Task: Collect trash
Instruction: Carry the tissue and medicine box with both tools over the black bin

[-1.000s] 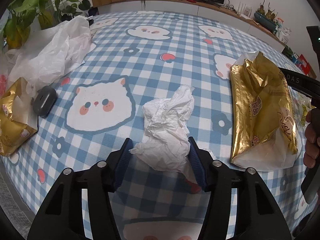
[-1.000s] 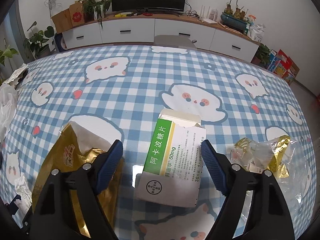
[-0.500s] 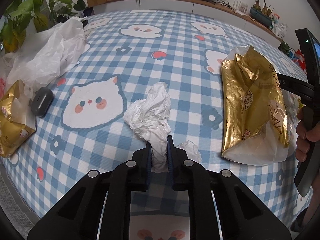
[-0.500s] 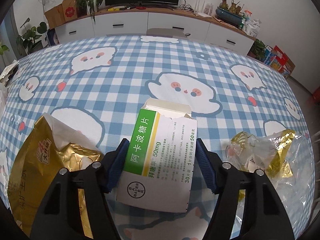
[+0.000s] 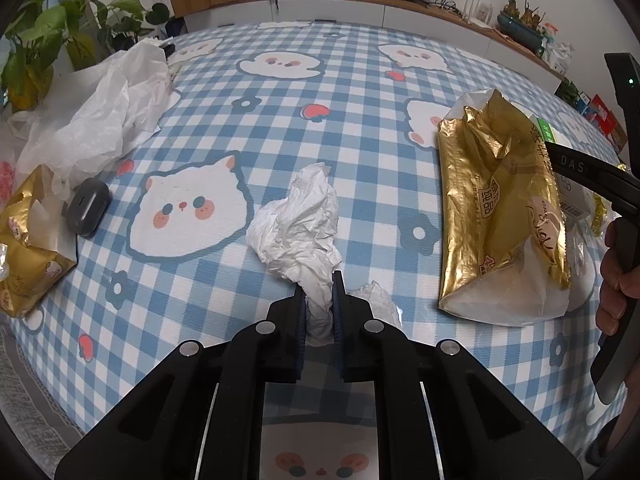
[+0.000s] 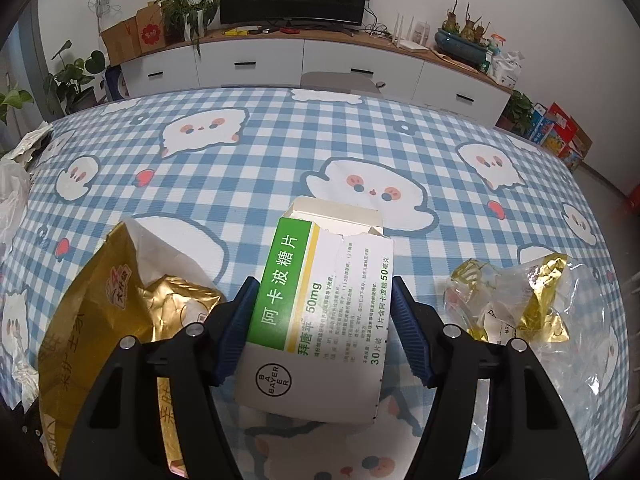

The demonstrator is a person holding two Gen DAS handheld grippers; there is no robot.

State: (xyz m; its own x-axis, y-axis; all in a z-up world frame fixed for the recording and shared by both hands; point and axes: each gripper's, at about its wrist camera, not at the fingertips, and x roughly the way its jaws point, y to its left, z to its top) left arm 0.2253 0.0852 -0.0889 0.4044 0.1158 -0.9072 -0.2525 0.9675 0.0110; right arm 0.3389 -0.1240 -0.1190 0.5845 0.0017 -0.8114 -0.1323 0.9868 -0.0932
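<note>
Left wrist view: left gripper [image 5: 319, 294] jaws just closed, pinching crumpled tissue [image 5: 298, 226] on near tablecloth [image 5: 352, 80]. Gold wrapper [image 5: 500, 208] right; white plastic bag [image 5: 104, 120] far left.

Right wrist view: right gripper [image 6: 320, 320] jaws half-closed, pads clamping medicine box [image 6: 320, 308]. Grasp step; next, lift both, likely toward bag. Living room, TV cabinet [image 6: 320, 64] beyond.

Both look down, sharing gold bag [image 5: 500, 208].

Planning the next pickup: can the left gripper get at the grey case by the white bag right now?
Probably not yet. The left gripper is shut on the tissue, so its fingers are occupied. The way across the cloth to the grey case looks free once the tissue is dropped.
</note>
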